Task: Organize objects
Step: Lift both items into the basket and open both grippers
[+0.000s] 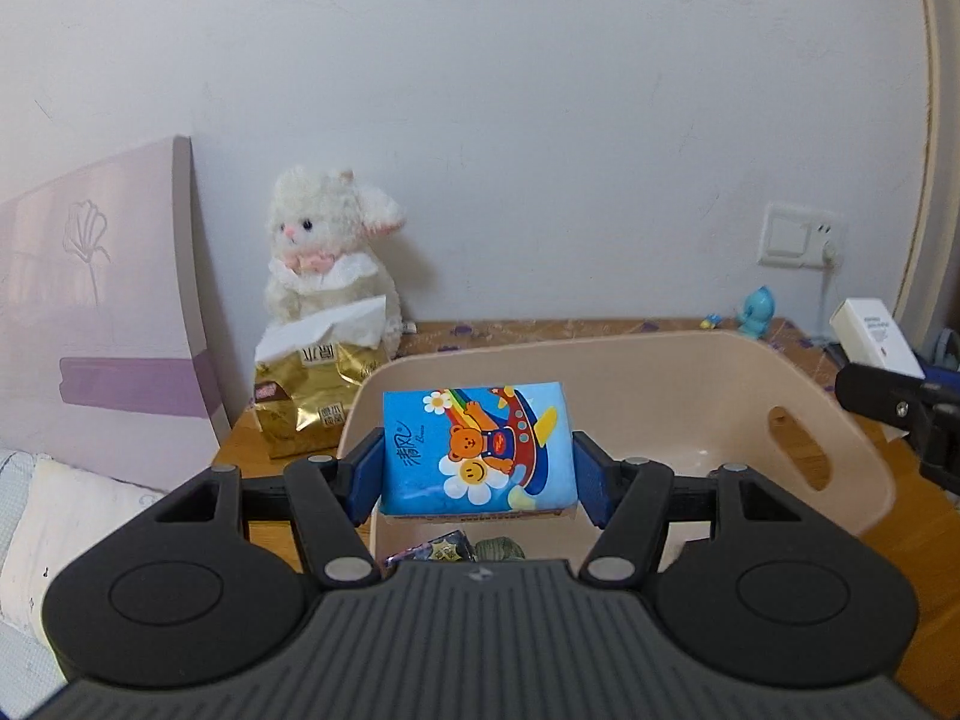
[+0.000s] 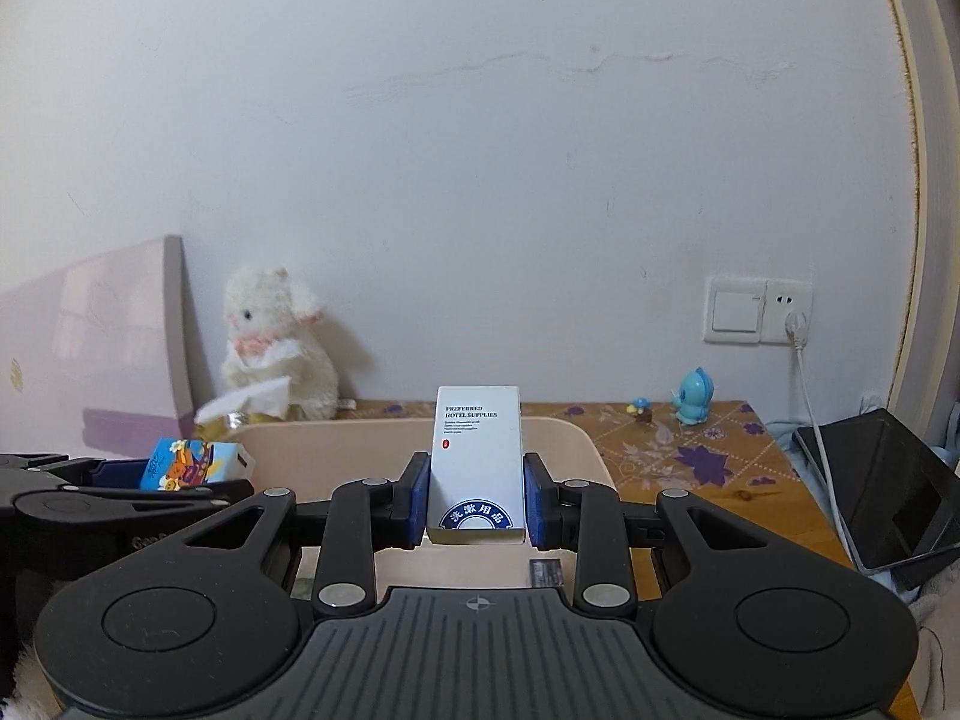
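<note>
- The blue tissue pack (image 1: 477, 447) with a bear picture is squeezed by its two short ends in the left gripper (image 1: 478, 468). It hangs over the pink plastic bin (image 1: 660, 360), likely so it can drop straight in.
- The white hotel supplies box (image 2: 477, 462) stands up tall, pinched tight on both sides by the right gripper (image 2: 477, 507). It is over the near edge of the same bin, probably waiting its turn.
- A few small things already lie at the bottom of the bin; I cannot tell what they are.
- The bin sits on the wooden table (image 2: 690, 450).
- A gold snack bag (image 1: 306, 402) and a white plush bunny (image 1: 330, 252) are at the table's back left corner.
- A small blue toy (image 2: 696, 396) stands at the back edge, out of the way.
</note>
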Available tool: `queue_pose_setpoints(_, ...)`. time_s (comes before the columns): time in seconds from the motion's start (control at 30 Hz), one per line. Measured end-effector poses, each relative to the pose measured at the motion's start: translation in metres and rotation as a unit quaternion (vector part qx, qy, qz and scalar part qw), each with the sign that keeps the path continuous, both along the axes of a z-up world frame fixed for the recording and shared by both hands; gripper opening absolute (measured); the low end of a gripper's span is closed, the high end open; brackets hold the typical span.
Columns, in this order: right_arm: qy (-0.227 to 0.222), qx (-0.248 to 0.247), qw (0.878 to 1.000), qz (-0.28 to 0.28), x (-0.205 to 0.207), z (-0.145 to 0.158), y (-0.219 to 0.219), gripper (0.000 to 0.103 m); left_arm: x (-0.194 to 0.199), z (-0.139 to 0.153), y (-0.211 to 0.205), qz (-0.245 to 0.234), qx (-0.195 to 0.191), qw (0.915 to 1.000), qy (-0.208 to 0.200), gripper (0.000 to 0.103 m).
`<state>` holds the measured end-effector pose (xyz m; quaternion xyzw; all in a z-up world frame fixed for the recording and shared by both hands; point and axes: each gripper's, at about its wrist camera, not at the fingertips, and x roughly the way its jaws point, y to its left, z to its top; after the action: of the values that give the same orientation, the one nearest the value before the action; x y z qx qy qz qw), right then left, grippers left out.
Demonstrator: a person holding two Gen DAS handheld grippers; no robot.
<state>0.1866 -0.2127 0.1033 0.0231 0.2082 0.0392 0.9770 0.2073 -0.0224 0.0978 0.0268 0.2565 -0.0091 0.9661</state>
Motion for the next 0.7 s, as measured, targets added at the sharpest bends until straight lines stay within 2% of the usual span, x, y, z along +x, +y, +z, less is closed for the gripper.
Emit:
queue_pose_setpoints(0.33,0.073,-0.037,0.997,-0.016,0.034,-0.047,0.007,0.029,0.038,-0.048,-0.008,0.016,0.046,0.9945,0.093,0.065)
queue_pose_setpoints(0.47,0.083,-0.064,0.994,-0.014,0.038,-0.055,0.017,0.03,0.038,-0.054,-0.013,0.012,0.067,0.9925,0.102,0.065)
queue_pose_setpoints(0.5,0.084,-0.066,0.994,-0.015,0.038,-0.055,0.019,0.041,0.039,-0.054,-0.014,0.009,0.066,0.9921,0.106,0.066)
queue_pose_setpoints(0.57,0.081,-0.058,0.995,-0.015,0.034,-0.052,0.019,0.043,0.038,-0.053,-0.014,0.009,0.061,0.992,0.11,0.066)
queue_pose_setpoints(0.6,0.077,-0.055,0.995,-0.015,0.03,-0.05,0.018,0.048,0.036,-0.051,-0.013,0.012,0.058,0.9922,0.11,0.067)
queue_pose_setpoints(0.67,0.065,-0.053,0.996,-0.017,0.02,-0.044,0.016,0.057,0.031,-0.046,-0.012,0.014,0.056,0.9931,0.102,0.08)
queue_pose_setpoints(0.7,0.06,-0.055,0.997,-0.019,0.015,-0.041,0.015,0.061,0.027,-0.042,-0.011,0.014,0.057,0.9938,0.095,0.083)
